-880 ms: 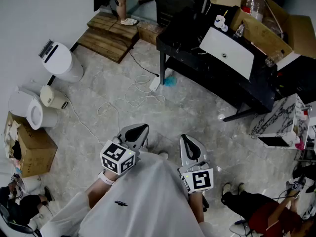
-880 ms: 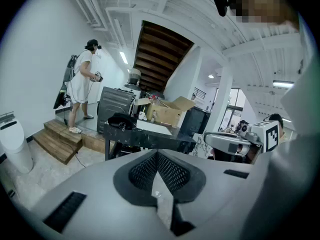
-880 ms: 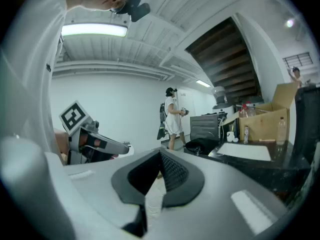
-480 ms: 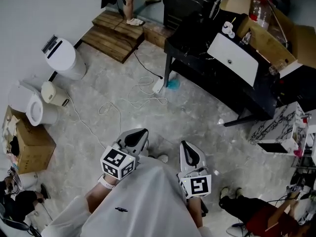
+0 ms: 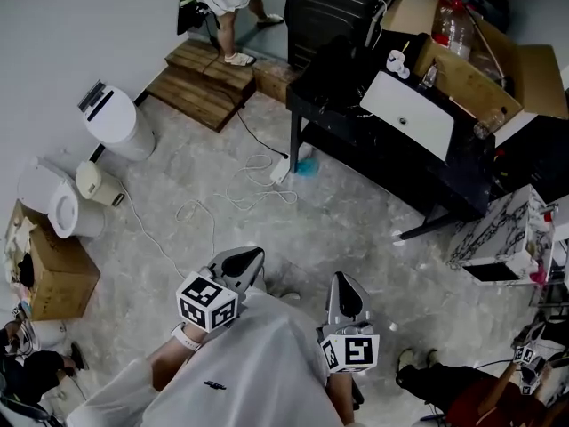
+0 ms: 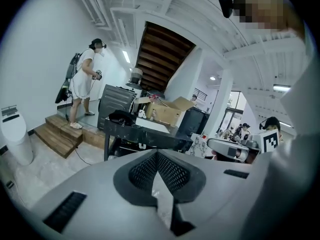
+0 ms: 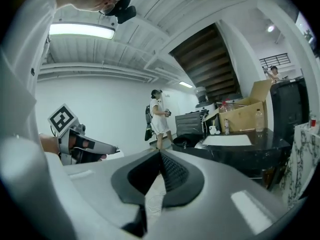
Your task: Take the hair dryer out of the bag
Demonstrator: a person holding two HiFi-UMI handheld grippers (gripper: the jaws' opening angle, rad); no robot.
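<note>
Head view: left tongs (image 5: 255, 255), right tongs (image 5: 343, 278) both closed.

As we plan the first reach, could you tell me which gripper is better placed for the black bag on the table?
Probably the right. Both are shut, empty and away from the table, but the right gripper points roughly at the black bag, while the left gripper sits further aside.

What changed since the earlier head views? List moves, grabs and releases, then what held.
Both grippers have drawn slightly back toward the person's body: the left gripper and right gripper sit lower in the head view. Nothing was taken hold of or let go. Both remain shut and empty, short of the black table.
</note>
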